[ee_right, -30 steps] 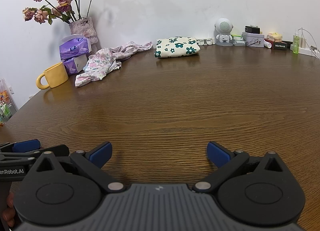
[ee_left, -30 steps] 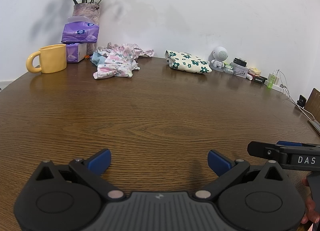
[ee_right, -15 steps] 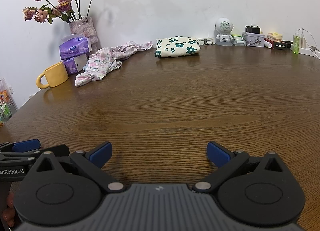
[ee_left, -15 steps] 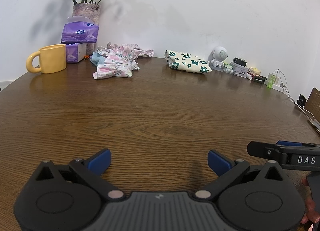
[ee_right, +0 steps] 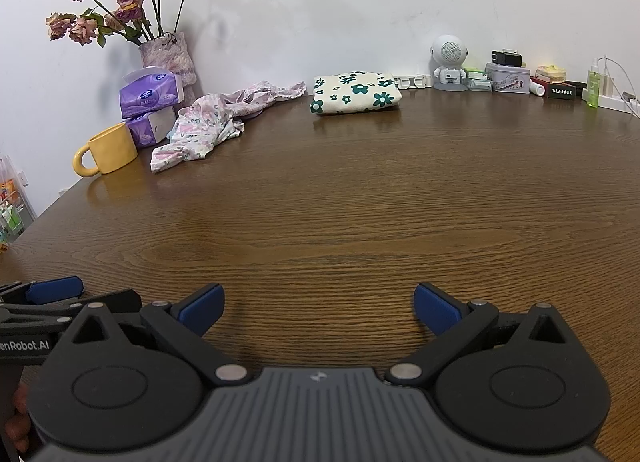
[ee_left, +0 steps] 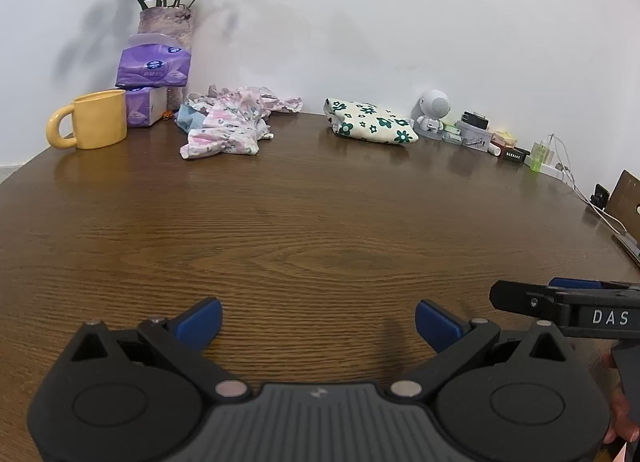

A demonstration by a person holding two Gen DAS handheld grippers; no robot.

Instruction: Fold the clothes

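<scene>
Right gripper jaws wide apart over bare table; crumpled garment far left.

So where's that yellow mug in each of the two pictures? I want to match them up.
Left wrist view: the yellow mug stands at far left on the table, handle pointing left.
Right wrist view: the yellow mug is again at far left, lower in the picture, near the table edge.
Shared landmark: the purple tissue packs stacked just behind it, below the vase of flowers.
</scene>
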